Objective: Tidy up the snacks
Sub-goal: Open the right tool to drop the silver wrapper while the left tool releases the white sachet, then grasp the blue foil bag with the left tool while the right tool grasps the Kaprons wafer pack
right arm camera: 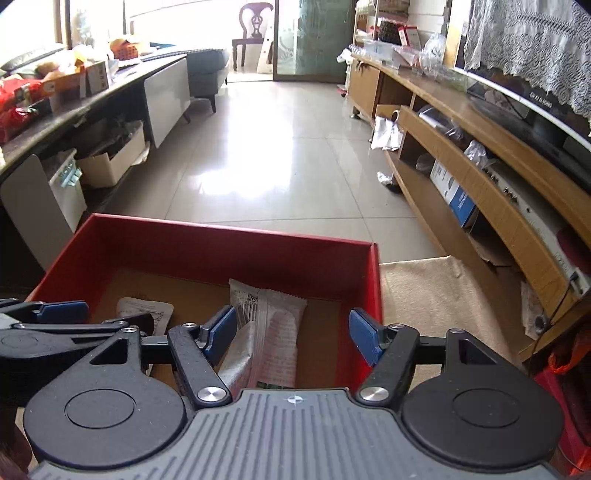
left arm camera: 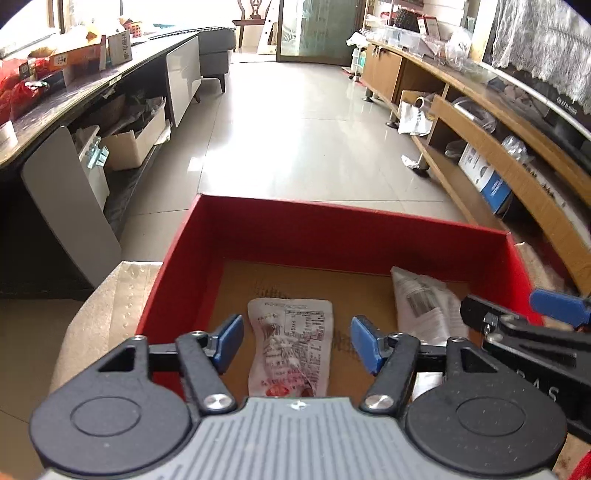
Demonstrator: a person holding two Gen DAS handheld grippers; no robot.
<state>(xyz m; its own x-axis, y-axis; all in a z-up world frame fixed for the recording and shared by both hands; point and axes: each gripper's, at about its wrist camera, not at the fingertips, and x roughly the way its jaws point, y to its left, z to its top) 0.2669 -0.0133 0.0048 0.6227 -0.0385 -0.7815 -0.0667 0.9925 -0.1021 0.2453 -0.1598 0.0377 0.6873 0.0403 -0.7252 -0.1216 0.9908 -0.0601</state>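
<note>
2 crinkly flat packets [left arm camera: 291,347] in red cardboard box [left arm camera: 332,229].

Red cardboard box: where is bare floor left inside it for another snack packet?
Inside the red cardboard box, bare brown floor runs along the far wall and down the left side, beside the white packet with red print. The right side is crowded: the white-grey wrapped packet lies there, and a narrow bare strip separates the two packets.

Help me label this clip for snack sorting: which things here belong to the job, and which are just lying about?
Part of the job:
- red box
- white snack packet with red print
- grey-white snack packet
- left gripper, open
- right gripper, open

Just lying about:
- cardboard box under the counter
- blue-and-white box on the wooden shelf
- chair
</note>
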